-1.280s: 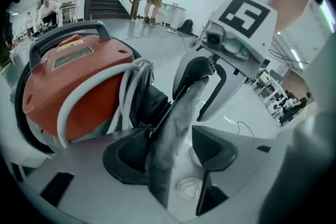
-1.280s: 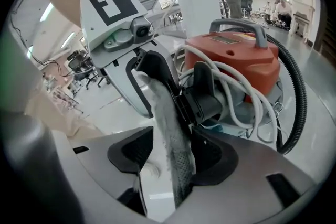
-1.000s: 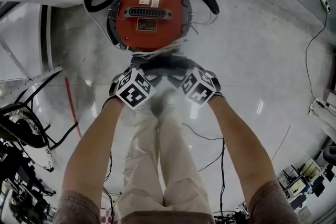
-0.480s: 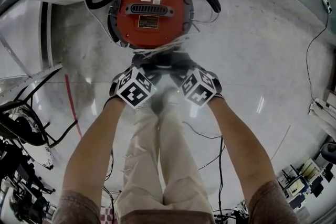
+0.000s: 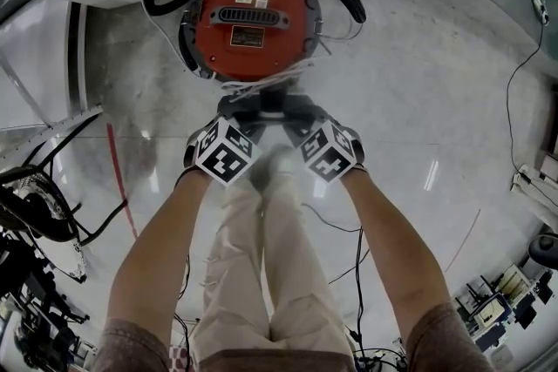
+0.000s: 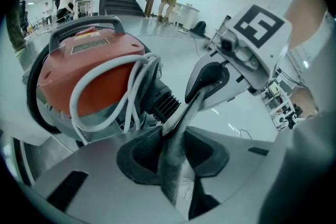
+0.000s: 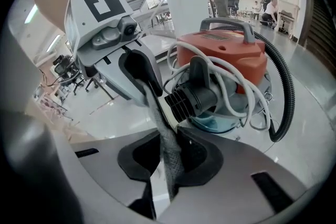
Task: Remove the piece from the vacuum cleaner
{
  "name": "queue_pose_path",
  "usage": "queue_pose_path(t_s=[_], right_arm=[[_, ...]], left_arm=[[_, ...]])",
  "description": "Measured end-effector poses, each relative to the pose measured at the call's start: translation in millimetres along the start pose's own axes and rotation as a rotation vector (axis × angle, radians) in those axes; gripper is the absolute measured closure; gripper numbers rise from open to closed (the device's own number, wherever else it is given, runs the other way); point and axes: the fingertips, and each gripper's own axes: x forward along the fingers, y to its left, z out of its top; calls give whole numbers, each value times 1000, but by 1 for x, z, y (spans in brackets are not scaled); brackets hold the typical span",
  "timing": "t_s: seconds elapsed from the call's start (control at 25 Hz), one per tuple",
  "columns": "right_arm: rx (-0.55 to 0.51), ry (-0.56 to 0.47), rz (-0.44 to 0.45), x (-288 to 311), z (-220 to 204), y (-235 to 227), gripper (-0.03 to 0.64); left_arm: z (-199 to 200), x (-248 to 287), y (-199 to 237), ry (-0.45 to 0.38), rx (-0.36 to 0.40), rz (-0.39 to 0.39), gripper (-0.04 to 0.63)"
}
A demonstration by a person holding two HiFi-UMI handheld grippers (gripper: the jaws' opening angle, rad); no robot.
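Left gripper [image 6: 178,122]: the jaws have just been closing and now stand almost together, with no gap to see. No separate thing shows between them. The tips are right at the black ribbed piece [image 6: 164,102]. If they press on it, I cannot tell.
Right gripper [image 7: 160,118]: also just been closing, the jaws drawn to one narrow strip with nothing clear between them. Its tips meet the tips of the left gripper at the same piece.
Arms: the left forearm [image 5: 166,248] and the right forearm [image 5: 392,248] are both stretched forward and down. They come together so that the two grippers make a V above the person's legs [image 5: 261,274].
Piece: it sticks out from the near side of the vacuum cleaner [image 5: 253,17], low, under loops of white cord [image 6: 100,86].
Vacuum cleaner: red and round, standing on the pale floor [image 5: 418,100] just beyond the grippers.
Hose [image 7: 283,81]: black, it bends around the far side of the body.
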Motion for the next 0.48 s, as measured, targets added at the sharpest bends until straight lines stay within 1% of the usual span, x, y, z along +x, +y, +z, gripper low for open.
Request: queue_pose_path(t_s=[0.16,0.32,0.48], right_arm=[[13,-2,-3,-1,0,1,566],[8,-8,-13,-1,-3,9,568],[33,-15,-23,-1,-5,10,569]], left_arm=[[-1,-2,-1,-14,-37,10,500],[-7,-3,-6,-21,-52,20,502],[-7,-4,-6,-24,-64,31,502]])
